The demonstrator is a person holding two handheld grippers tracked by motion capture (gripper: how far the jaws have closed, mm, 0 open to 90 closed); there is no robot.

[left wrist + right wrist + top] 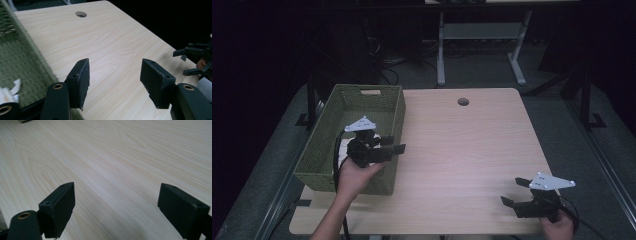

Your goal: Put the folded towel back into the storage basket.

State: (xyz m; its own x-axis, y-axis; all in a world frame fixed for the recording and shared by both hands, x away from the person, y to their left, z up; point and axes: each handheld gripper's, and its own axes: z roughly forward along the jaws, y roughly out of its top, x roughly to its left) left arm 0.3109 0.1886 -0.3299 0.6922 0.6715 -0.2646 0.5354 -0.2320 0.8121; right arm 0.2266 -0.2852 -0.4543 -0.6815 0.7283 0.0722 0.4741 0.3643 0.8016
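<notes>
A green woven basket (318, 147) stands on the left part of the light wooden table (462, 150). My left gripper (394, 143) hovers over the basket's right rim, open, jaws pointing right with nothing between them. In the left gripper view the left gripper (115, 75) spans bare table, with the basket (22, 67) at its left. Something white (343, 148) lies in the basket under that gripper, seen too as a white scrap (10, 91). My right gripper (512, 191) sits low near the table's front right corner, open and empty. The right gripper (116, 197) frames bare wood.
A round cable hole (463, 101) sits near the table's far edge, the same hole (80, 14) at the top of the left gripper view. The right gripper (180, 62) appears far off there. Beyond the table stand a white desk frame (441, 50) and floor cables.
</notes>
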